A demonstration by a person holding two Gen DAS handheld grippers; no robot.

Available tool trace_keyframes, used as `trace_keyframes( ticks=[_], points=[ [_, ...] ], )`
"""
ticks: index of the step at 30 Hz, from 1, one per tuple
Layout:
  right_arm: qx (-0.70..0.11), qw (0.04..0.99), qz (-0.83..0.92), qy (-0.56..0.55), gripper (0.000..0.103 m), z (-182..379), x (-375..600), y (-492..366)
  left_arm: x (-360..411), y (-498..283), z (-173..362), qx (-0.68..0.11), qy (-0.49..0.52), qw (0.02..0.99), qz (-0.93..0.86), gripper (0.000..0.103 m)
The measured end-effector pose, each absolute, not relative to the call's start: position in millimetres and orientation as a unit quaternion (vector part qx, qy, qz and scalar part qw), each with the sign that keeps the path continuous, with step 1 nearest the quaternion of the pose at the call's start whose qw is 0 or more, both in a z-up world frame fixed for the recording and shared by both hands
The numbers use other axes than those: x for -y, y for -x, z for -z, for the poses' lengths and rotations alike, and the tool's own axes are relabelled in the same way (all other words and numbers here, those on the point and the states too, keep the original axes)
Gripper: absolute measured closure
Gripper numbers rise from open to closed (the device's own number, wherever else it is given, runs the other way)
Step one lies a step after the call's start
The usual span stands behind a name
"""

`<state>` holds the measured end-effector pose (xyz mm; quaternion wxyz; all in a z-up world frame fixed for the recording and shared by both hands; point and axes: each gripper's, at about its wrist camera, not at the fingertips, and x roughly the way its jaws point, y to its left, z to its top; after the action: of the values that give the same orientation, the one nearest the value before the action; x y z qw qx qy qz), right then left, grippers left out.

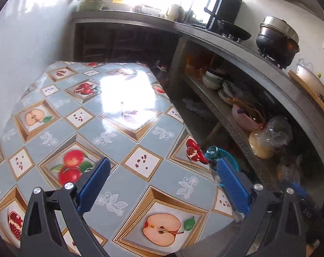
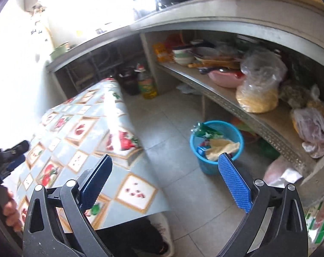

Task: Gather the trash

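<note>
A blue plastic waste basket [image 2: 213, 162] stands on the tiled floor beside the table. It holds a green wrapper [image 2: 204, 132], a crumpled yellowish paper [image 2: 222, 146] and a small blue packet [image 2: 201, 151]. Its rim shows past the table edge in the left wrist view [image 1: 213, 151]. My right gripper [image 2: 164, 169] is open and empty, hovering over the floor just left of the basket. My left gripper [image 1: 162, 171] is open and empty above the table [image 1: 123, 150], which has a fruit-patterned cloth. No trash shows on the cloth.
A concrete counter [image 2: 226, 24] with a lower shelf [image 2: 247, 111] of bowls and plastic bags runs along the right. An oil bottle [image 2: 147, 83] and dark bucket [image 2: 128, 81] stand on the floor. A pot [image 1: 277, 40] sits on the counter. My leg and shoe [image 2: 162, 231] are below.
</note>
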<state>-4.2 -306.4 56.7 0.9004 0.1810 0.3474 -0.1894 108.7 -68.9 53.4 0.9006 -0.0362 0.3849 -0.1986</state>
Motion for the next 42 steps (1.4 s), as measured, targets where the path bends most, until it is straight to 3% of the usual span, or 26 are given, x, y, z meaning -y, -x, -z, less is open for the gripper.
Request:
trace_keyframes(
  ticks=[9,26,42],
  points=[
    [-0.327,0.907,0.249,-0.091,0.008,-66.4,289.6,24.7,98.4,-59.8,-48.7,-0.337,-0.016,0.926,0.169,0.005],
    [-0.369,0.905,0.205,-0.060,0.008,-44.1,275.8,38.0,101.6,-32.4,-2.0,-0.451,-0.089,0.880,0.116,0.005],
    [-0.394,0.898,0.193,-0.044,0.008,-33.6,271.5,40.6,96.4,-30.3,5.5,-0.472,-0.096,0.871,0.095,0.005]
  ],
)
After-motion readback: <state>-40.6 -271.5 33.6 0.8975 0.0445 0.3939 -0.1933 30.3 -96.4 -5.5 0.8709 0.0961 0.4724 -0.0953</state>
